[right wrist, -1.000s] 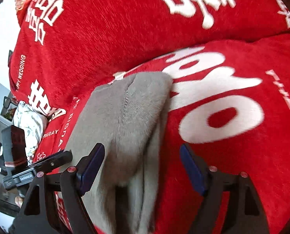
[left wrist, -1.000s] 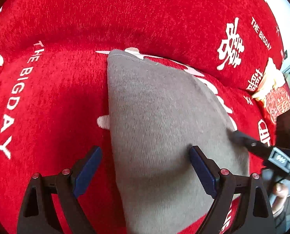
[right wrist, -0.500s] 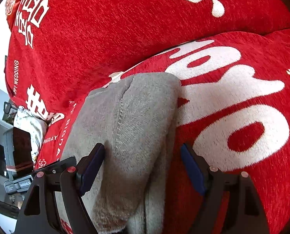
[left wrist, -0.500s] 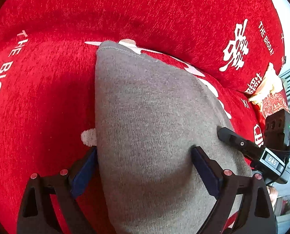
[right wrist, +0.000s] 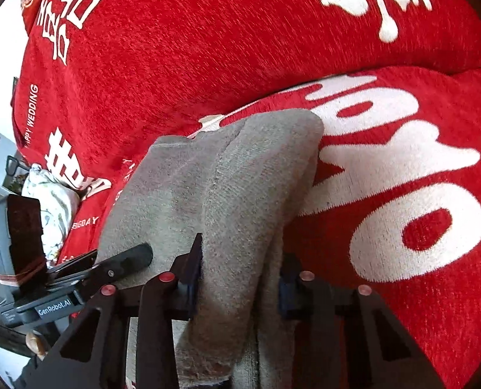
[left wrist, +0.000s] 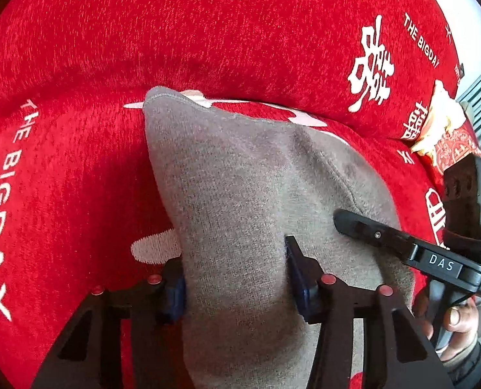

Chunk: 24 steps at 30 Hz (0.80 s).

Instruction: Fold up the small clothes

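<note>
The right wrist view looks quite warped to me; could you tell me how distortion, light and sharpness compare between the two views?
Right wrist view: strong fisheye bend, dark corners, the grey garment sharp, bright daylight blown out at the left edge. Left wrist view: same curved rim, the red cover evenly lit, soft shadow beneath the garment's left edge, washed-out brightness at the upper right.

The grey knitted garment (left wrist: 240, 201) runs off the bottom edge, its near end unseen; it hides the white lettering (left wrist: 156, 249) beneath.

Both wrist views look forward, close over the grey garment (left wrist: 240, 201) (right wrist: 227, 188). Shared: garment, red cover (left wrist: 208, 32) (right wrist: 208, 48).
</note>
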{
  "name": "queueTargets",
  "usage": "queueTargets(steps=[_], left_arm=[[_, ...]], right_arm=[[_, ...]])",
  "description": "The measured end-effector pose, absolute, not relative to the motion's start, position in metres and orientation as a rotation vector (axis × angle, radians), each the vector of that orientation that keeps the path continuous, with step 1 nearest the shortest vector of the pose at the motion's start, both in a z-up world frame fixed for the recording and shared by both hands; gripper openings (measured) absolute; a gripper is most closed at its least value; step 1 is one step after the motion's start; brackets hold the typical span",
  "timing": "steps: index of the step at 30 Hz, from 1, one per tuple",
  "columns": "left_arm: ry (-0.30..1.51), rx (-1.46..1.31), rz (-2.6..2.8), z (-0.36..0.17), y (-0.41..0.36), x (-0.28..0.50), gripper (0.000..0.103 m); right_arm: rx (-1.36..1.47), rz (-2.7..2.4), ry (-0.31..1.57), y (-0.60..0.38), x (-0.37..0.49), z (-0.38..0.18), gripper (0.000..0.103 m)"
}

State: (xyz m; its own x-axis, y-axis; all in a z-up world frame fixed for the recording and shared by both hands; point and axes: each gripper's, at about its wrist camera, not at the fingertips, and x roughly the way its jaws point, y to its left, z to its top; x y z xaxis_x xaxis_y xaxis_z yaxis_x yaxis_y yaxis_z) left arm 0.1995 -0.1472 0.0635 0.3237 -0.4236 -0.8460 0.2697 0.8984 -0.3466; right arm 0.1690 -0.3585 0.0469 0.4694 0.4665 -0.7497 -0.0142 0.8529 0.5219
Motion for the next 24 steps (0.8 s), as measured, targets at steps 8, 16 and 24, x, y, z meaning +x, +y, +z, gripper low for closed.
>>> queueTargets(steps=[8, 16, 24], left_arm=[[1.156, -0.164, -0.438, 0.072, -0.137, 0.190, 0.049], [1.146, -0.157, -0.420, 0.081, -0.120, 0.166, 0.049], [1.129, -0.160, -0.406, 0.085, -0.097, 0.133, 0.049]], right_arm=[[0.434, 0.285, 1.034, -0.343, 0.161, 0.068, 0.037], [0.395, 0.288, 1.046, -0.321, 0.144, 0.078, 0.037], [0.359, 0.300, 1.046, -0.298, 0.120, 0.084, 0.037]])
